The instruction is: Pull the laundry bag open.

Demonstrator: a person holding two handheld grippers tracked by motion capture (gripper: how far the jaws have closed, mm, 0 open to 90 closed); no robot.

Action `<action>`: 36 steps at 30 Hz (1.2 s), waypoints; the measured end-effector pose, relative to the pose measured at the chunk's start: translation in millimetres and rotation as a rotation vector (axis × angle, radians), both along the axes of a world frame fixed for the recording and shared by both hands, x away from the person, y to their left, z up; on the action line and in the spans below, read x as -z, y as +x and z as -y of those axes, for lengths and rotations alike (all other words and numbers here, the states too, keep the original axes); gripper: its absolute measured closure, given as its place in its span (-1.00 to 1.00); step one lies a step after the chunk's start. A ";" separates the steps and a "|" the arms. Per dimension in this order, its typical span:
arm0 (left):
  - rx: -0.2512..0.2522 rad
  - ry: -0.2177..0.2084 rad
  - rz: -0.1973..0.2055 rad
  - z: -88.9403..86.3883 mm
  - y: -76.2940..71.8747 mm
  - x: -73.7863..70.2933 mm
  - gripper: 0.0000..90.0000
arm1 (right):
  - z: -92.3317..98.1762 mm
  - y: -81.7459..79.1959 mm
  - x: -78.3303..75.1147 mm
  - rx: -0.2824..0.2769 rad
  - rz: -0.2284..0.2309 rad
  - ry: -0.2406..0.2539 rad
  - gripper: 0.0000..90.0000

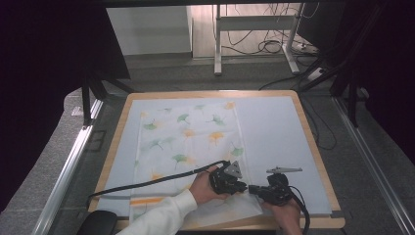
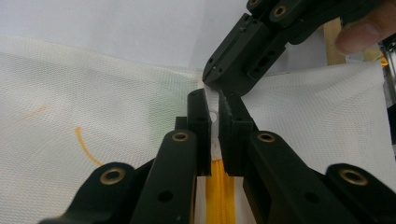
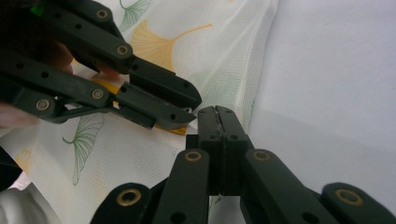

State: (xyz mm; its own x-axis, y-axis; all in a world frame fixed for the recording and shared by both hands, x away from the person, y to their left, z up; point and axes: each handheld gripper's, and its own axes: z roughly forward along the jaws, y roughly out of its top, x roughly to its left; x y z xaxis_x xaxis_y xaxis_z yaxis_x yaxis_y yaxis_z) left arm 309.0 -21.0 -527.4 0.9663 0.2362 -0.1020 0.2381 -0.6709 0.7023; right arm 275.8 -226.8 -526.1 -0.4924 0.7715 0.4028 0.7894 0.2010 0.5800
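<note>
Two grippers meet at the near right corner of a white cloth [image 1: 191,142] printed with ginkgo leaves, which lies flat on a pale blue sheet [image 1: 274,127] over the wooden table [image 1: 313,142]. From the high view the left gripper [image 1: 243,187] and the right gripper [image 1: 254,189] appear only as dark shapes nose to nose, each in a hand, and how their jaws stand cannot be read there.

Seen from the left gripper view, the left gripper [image 2: 214,114] has its jaws nearly together, with a narrow slit between them. A small metal zipper pull [image 2: 214,115] sits in that slit, and a yellow zipper tape [image 2: 219,186] runs back between the jaws toward the camera. Just beyond the tips the right gripper [image 2: 209,77] comes in from the upper right, its tip on the cloth's edge.

Looking along the right gripper [image 3: 215,110], its jaws are pressed fully together, with a thin edge of the cloth caught between them at the tips. To their left the left gripper [image 3: 189,114] lies nearly level, with a bit of yellow showing under its tips. Right of the jaws is bare blue sheet.
</note>
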 end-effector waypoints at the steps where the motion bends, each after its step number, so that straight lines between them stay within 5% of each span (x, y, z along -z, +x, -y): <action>1: -0.001 0.004 0.002 0.4 -0.6 -0.4 0.89 | 0.7 0.8 0.5 0.004 -0.009 0.010 0.99; 31: 0.007 0.105 0.033 -11.5 -9.8 -7.1 0.89 | 2.1 1.3 1.6 -0.018 0.003 0.011 0.99; 36: -0.003 0.084 0.004 -17.0 -7.8 -5.5 0.89 | 2.0 1.2 1.6 -0.020 0.007 0.010 0.99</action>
State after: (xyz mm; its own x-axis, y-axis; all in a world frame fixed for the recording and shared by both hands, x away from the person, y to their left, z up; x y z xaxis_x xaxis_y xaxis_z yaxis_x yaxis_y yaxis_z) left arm 301.3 -4.0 -521.9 0.9659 0.2467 -0.0782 0.2378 -0.7267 0.6445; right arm 277.1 -228.8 -527.7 -0.5103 0.7573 0.4075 0.7815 0.2105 0.5874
